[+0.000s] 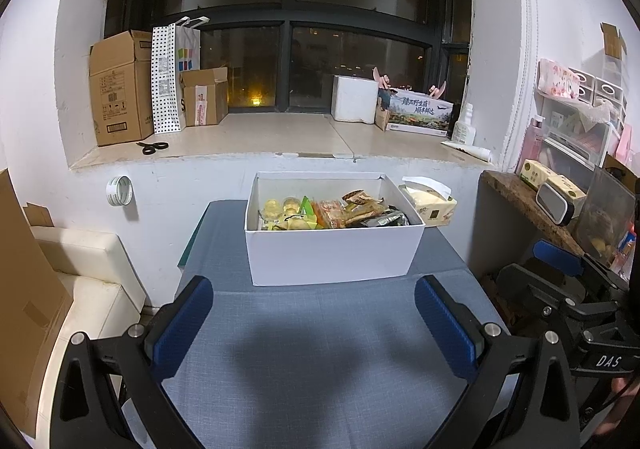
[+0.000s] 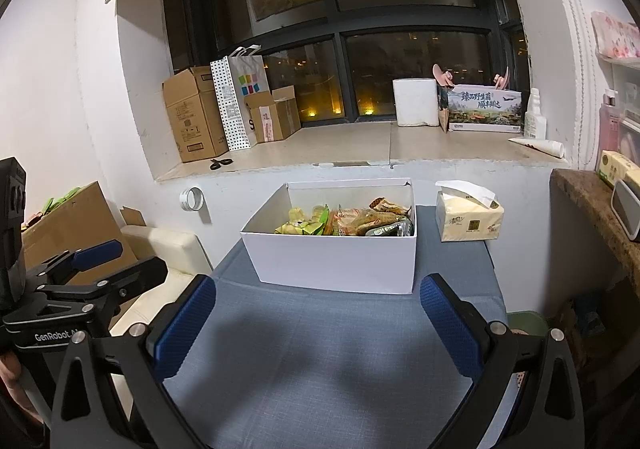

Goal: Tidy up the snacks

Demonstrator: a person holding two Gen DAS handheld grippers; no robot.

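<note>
Right gripper (image 2: 316, 313): jaws spread wide, nothing between them, hovering over the near part of the counter (image 2: 320, 349).
Left gripper (image 2: 92, 261): at the left edge, jaws parted, off the counter's left side.
White box (image 2: 332, 261): on the far part of the counter, open-topped.
Snacks (image 2: 352, 223): piled inside the box, mostly towards its right side; green, orange and brown packets.
Tissue pack (image 2: 468, 219): just right of the box, a tissue sticking up.
Scissors (image 2: 221, 163): on the far windowsill, left, near cardboard boxes.
</note>
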